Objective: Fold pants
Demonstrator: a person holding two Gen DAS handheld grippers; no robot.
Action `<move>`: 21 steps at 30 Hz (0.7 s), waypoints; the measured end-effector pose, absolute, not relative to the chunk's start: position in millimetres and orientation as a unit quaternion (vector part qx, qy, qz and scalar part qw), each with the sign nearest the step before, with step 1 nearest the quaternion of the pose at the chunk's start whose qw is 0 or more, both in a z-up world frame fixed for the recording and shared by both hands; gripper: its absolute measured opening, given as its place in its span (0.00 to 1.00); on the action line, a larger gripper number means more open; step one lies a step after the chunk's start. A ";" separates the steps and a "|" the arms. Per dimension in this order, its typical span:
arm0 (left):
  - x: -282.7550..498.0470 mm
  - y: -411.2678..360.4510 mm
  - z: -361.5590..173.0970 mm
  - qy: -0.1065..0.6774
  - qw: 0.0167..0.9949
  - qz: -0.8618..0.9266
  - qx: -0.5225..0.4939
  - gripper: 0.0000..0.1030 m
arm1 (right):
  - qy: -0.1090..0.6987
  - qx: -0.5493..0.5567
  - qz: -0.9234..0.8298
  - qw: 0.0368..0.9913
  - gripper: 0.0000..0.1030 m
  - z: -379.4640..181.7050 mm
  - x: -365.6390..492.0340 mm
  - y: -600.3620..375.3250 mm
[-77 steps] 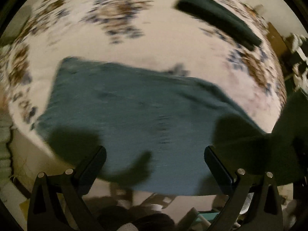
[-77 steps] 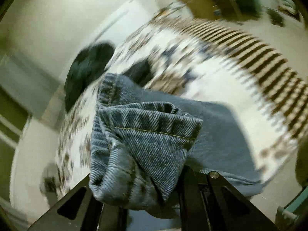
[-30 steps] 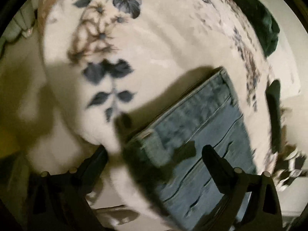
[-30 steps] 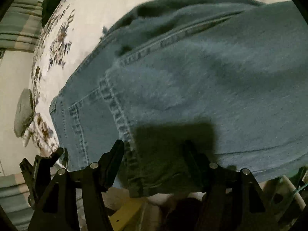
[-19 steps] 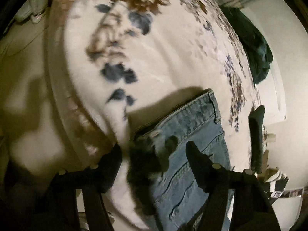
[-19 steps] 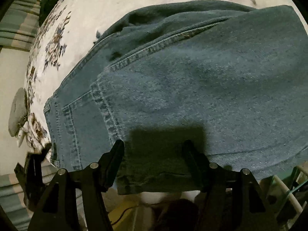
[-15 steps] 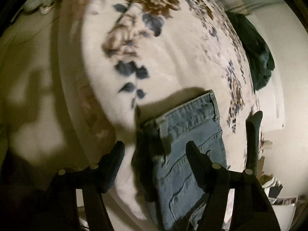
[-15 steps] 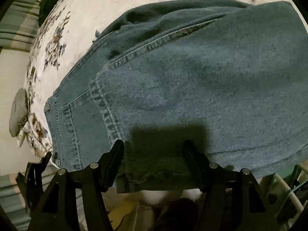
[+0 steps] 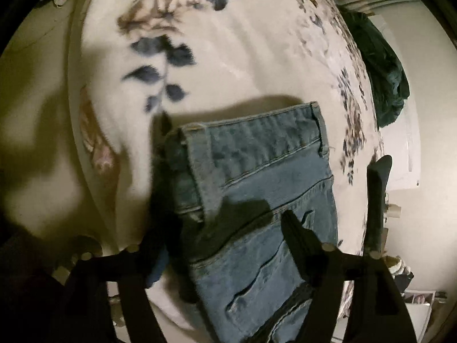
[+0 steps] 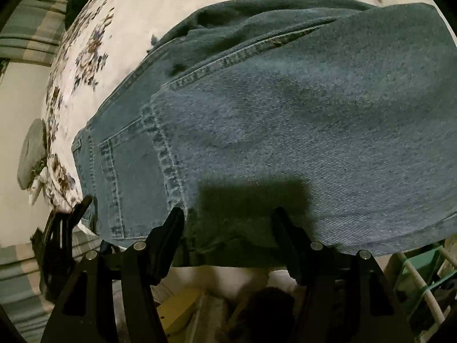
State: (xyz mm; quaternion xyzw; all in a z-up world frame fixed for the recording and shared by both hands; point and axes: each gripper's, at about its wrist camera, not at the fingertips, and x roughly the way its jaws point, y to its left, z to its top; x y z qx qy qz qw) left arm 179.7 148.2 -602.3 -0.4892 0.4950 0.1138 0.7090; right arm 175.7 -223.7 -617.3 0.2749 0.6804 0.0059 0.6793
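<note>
Blue denim pants [image 10: 285, 108] lie folded on a white floral bedspread [image 9: 242, 57]. In the left wrist view their waistband corner [image 9: 257, 145] and back pocket sit just ahead of my left gripper [image 9: 222, 228], which is open with its fingers on either side of the near waistband edge. In the right wrist view the folded leg covers most of the frame. My right gripper [image 10: 228, 223] is open at the near edge of the pants, above the fabric. The other gripper shows at the far left [image 10: 62, 228].
A dark green garment [image 9: 382, 85] lies at the far edge of the bed. A grey round object [image 10: 31, 157] sits beside the bed on the left. A teal and white rack [image 10: 422, 280] stands below the bed edge at right.
The right gripper let go of the denim it held and now hovers open over the folded pants. The left gripper narrowed its opening and moved closer to the waistband corner.
</note>
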 end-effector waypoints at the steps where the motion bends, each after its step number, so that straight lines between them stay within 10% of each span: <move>1: 180.0 145.7 -600.3 0.494 0.714 0.118 -0.482 0.69 | 0.680 0.275 0.007 0.680 0.64 -617.0 175.3 -223.8; 3: 176.2 142.0 -596.5 0.485 0.725 0.132 -0.470 0.56 | 0.678 0.276 0.009 0.681 0.64 -617.3 174.2 -224.2; 4: 174.4 141.4 -594.8 0.484 0.729 0.143 -0.462 0.29 | 0.677 0.277 0.009 0.681 0.64 -617.8 173.5 -224.5; 7: 170.3 138.7 -582.3 0.471 0.750 0.145 -0.441 0.14 | 0.675 0.281 0.011 0.682 0.64 -618.3 171.5 -226.1; 21: 164.9 24.2 -426.9 0.375 0.889 -0.019 -0.264 0.10 | 0.638 0.320 -0.017 0.700 0.64 -595.3 145.2 -307.2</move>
